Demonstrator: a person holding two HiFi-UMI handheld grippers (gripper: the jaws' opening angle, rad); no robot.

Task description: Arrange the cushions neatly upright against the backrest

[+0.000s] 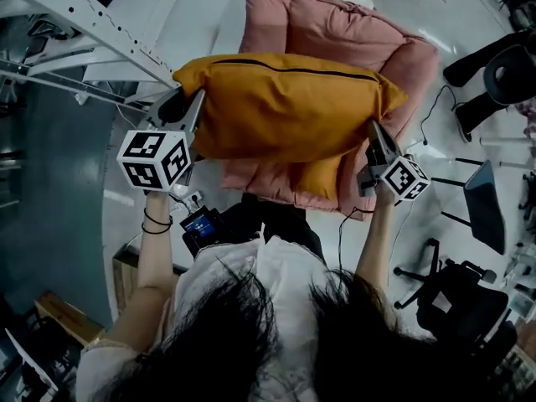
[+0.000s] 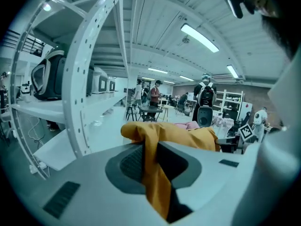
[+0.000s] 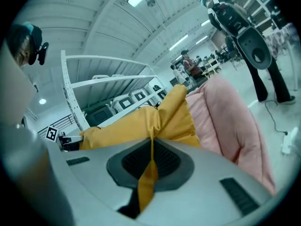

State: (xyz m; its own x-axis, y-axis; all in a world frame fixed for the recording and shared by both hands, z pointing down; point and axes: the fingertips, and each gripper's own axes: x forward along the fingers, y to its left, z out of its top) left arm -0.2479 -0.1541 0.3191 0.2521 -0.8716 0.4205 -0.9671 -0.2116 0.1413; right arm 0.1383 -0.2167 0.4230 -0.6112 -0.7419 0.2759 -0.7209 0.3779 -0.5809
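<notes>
Gripping a corner each, the left gripper [image 1: 189, 111] and right gripper [image 1: 375, 141] are both clenched on the orange cushion [image 1: 285, 107], which hangs in the air between them. Beyond it sits the pink armchair [image 1: 335, 23]. Judging by this, the cushion is not yet placed, and standing it upright in the chair is left to do.

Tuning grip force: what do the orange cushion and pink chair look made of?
Orange cushion: smooth matte woven cloth, likely, over soft fill; corners pinch into thin creased folds, zip line along one edge. Pink chair: padded matte fabric, puffy stitched panels; fibre can't be told.
</notes>
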